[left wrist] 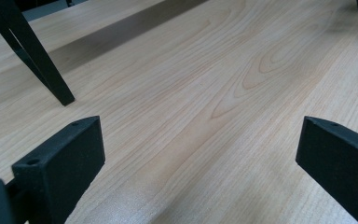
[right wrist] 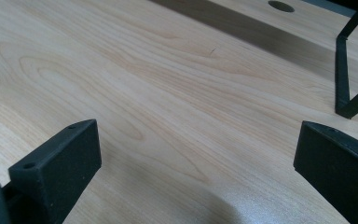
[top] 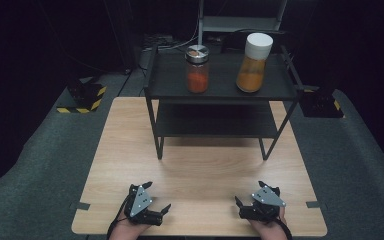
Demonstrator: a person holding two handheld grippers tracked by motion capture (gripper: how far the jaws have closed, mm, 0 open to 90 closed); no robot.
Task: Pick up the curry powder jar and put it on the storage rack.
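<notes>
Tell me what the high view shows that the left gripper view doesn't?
High view: two spice jars on the black shelf rack's top tier, the metal-lidded jar and the white-capped jar, plus the right gripper.
Left gripper view: the wood grain up close between the left gripper's wide-open, empty jaws.
Both: the wooden table and a black leg of the rack.

Dark lab, hazard-striped floor weights [top: 86,97], wooden test table [top: 200,170]
</notes>
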